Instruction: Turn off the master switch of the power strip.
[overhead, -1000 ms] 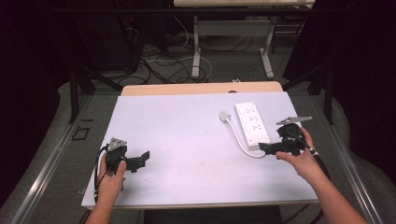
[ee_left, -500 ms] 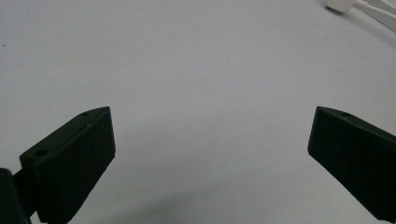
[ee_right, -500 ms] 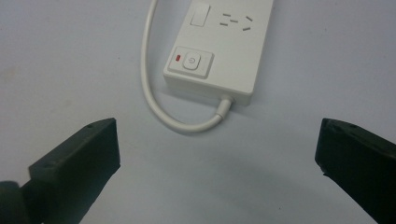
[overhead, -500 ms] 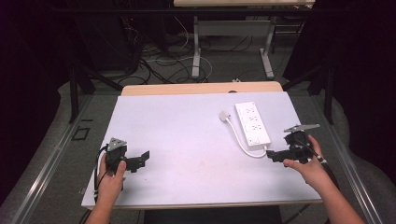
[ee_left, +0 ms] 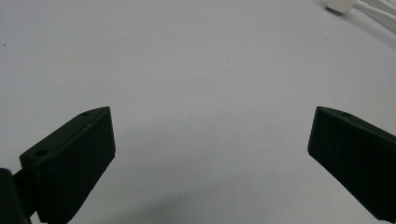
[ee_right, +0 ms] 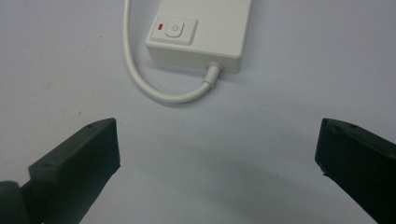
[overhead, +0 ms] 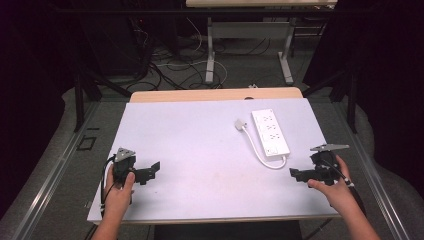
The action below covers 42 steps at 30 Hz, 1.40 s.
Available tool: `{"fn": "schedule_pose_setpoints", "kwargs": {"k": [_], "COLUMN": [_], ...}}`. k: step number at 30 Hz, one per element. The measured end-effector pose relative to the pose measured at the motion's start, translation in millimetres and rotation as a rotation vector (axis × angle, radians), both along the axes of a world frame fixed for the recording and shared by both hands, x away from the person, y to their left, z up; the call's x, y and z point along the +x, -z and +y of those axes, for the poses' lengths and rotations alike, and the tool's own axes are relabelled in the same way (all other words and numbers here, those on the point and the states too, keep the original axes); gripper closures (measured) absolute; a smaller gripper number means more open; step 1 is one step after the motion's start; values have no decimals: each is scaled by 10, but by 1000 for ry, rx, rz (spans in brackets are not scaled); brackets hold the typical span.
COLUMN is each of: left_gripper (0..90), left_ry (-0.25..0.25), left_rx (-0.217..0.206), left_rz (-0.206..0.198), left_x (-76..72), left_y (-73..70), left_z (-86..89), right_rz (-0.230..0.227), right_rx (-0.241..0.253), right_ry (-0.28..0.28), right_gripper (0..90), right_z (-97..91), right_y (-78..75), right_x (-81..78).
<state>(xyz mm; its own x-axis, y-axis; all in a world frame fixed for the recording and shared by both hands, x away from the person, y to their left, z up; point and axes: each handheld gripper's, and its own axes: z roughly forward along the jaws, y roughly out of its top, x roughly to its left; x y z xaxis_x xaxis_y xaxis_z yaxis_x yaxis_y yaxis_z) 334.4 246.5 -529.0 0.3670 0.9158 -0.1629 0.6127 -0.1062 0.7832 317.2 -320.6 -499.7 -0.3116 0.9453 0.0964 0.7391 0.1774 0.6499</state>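
The high view looks forward and down from above. Each gripper view skims low over the table; both catch the power strip's cord.

Power strip and its cable seen as smooth white plastic, slightly glossy. Table top matt pale laminate, faintly scuffed. Gripper jaws matt black plastic.

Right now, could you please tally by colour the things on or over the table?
White: 1, the white plastic power strip with its cable and plug.
Black: 2, the left black handheld tongs and the right black handheld tongs.
Total: 3.
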Motion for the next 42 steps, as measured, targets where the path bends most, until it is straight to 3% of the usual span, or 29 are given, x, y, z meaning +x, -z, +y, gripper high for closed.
{"fn": "schedule_pose_setpoints", "kwargs": {"k": [6, 18, 27, 30, 31, 32, 42], "left_gripper": [7, 7, 7, 7, 7, 7, 7], "left_ry": [-2, 0, 1, 2, 1, 1, 3], "left_rx": [0, -1, 0, 0, -1, -1, 3], "left_rz": [0, 0, -1, -2, -1, -1, 1], "left_x": [-1, 1, 2, 3, 3, 3, 7], "left_y": [0, 5, 7, 8, 9, 10, 13], "left_z": [-1, -3, -10, -7, -6, -6, 0], "right_rz": [-3, -87, -118, -144, -174, -146, -156], "right_rx": [28, 40, 49, 42, 46, 38, 38], "right_ry": [36, 85, 98, 108, 116, 107, 107], "right_gripper": [0, 10, 10, 10, 10, 10, 10], "right_z": [-81, -167, -186, -198, -196, -212, -226], "right_y": [127, 299, 425, 441, 463, 441, 518], "right_x": [-61, -149, -200, -212, -203, -221, -240]}}
